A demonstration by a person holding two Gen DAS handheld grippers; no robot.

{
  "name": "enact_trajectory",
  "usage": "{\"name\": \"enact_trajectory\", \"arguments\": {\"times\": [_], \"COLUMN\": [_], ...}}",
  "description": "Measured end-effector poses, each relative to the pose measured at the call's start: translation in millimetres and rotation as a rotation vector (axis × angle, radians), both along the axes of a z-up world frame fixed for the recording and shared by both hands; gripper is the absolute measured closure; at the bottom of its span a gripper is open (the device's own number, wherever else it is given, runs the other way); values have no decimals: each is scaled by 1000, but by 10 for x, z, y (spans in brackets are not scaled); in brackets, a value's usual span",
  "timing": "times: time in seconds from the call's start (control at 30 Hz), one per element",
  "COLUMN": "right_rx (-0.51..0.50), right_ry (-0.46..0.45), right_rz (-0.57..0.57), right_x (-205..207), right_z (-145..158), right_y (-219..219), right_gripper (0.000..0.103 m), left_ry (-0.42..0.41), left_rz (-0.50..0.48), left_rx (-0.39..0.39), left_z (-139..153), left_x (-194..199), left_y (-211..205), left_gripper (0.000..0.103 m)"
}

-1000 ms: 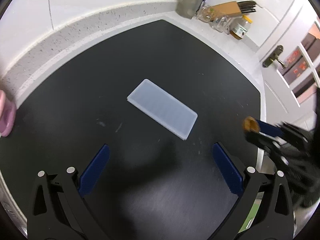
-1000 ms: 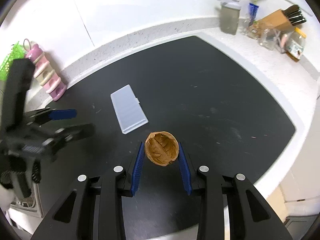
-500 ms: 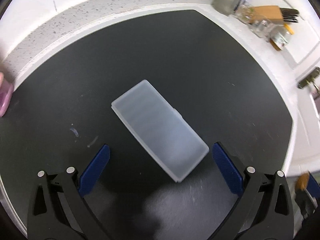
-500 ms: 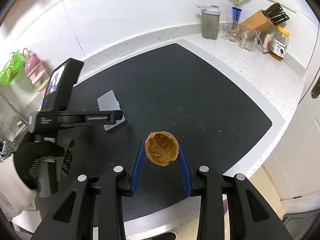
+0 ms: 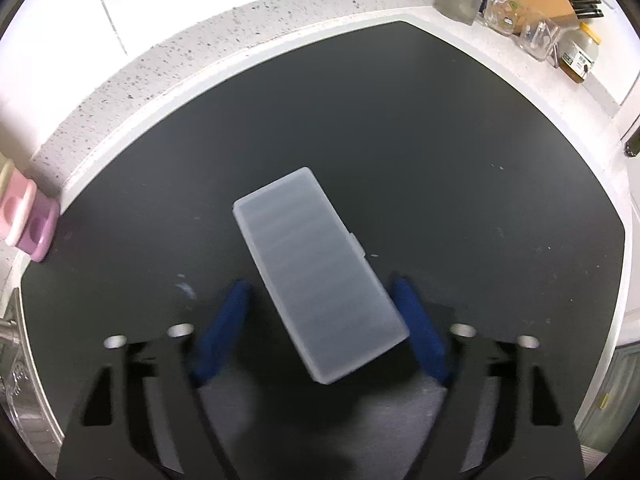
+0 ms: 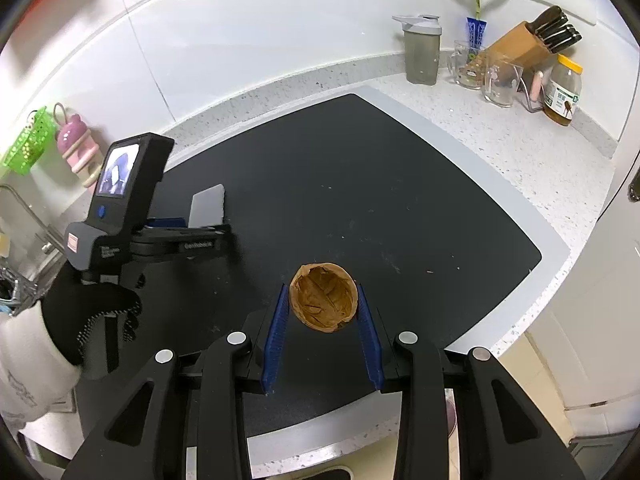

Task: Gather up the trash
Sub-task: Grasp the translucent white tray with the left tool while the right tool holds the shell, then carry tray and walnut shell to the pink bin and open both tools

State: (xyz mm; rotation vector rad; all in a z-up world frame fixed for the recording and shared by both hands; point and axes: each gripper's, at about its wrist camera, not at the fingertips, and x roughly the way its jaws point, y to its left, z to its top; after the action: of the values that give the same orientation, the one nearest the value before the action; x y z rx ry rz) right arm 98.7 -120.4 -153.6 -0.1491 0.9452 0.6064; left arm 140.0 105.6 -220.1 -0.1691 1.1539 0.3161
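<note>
- The right hand-held gripper (image 6: 322, 312) is clamped on a brown walnut half-shell (image 6: 323, 302), its hollow side facing the camera, blue pads pressing both sides, held above the black mat (image 6: 400, 200).
- The left hand-held gripper (image 5: 320, 312) has just been closing; its blue fingers (image 5: 224, 328) are blurred and straddle the near end of a frosted plastic box (image 5: 316, 272). The right pad is at the box's corner, the left pad apart from it, so the jaws are not yet clamped.
- The box lies flat and skewed on the mat, lid closed.
- From the right wrist view, a gloved hand (image 6: 92, 312) grips the left tool's handle.
- Farther back on the speckled bench (image 6: 500, 128): a shaker bottle (image 6: 422, 50), glasses, a knife block (image 6: 528, 42), a jar.
</note>
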Motion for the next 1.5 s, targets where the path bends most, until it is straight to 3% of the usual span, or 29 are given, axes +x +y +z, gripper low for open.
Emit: {"name": "enact_trajectory", "arguments": {"times": [0.07, 0.17, 0.53, 0.7, 0.97, 1.23, 1.5], "right_rx": [3, 4, 20, 27, 2, -46, -75], "right_ry": [1, -3, -37, -63, -84, -40, 97], "right_rz": [7, 17, -35, -106, -324, -526, -557], "right_x": [-7, -30, -113, -264, -711, -1009, -785], "right_z": [3, 26, 225, 359, 434, 71, -1011], "right_y": [28, 84, -7, -271, -1167, -2084, -2709], "right_gripper": [69, 69, 69, 69, 69, 69, 69], "left_ry": [5, -7, -116, -184, -293, -279, -207], "left_rz": [-6, -30, -190, -317, -602, -827, -867], "left_rx": [-11, -35, -29, -23, -109, -193, -198], "left_z": [27, 49, 494, 825, 1236, 1020, 418], "left_x": [-13, -67, -462, -653, -976, -1177, -1142], "left_y": [54, 87, -91, -426, -1433, -2541, -3236], "left_gripper": [50, 53, 54, 54, 54, 54, 54]}}
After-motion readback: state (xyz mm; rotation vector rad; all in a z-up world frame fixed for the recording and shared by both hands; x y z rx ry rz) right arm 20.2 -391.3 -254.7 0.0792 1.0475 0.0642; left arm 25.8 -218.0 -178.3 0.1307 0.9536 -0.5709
